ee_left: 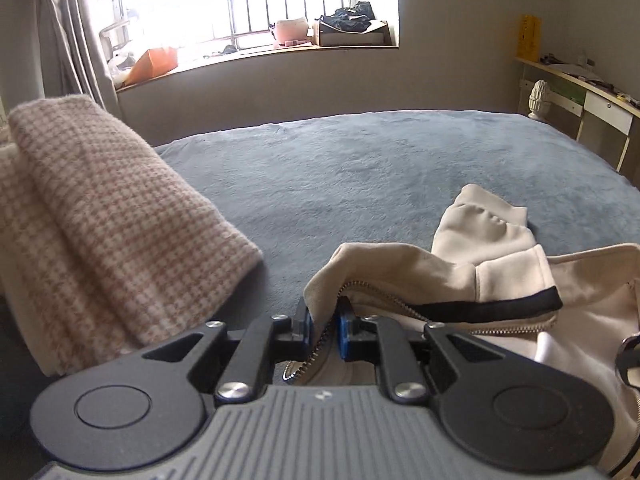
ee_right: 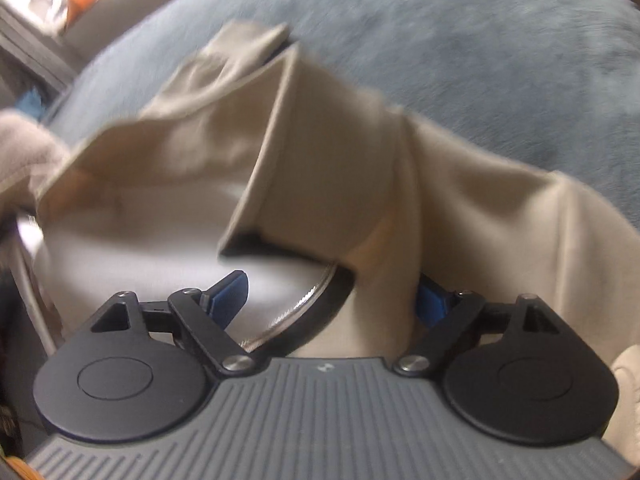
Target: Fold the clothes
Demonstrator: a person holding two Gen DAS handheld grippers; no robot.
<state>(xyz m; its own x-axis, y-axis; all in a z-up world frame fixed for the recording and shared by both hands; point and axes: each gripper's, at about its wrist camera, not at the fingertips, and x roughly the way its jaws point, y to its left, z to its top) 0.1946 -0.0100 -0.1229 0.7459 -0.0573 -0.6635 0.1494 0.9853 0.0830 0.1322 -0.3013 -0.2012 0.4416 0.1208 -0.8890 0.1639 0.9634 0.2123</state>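
— That checked blanket (ee_left: 112, 216) on the left sits folded, out of the way. Left gripper (ee_left: 325, 326)?
— Jaws narrow, pinching the cream jacket (ee_left: 500, 276) by its zipper edge, likely to lift it off the bed (ee_left: 360, 168)
— And the right gripper (ee_right: 332, 300)?
— Jaws wide, cloth draped between them, gripping nothing

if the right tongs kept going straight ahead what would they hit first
The beige jacket: its folds already hang between the open right tongs, with the blue blanket beyond it. Depth is blurred.
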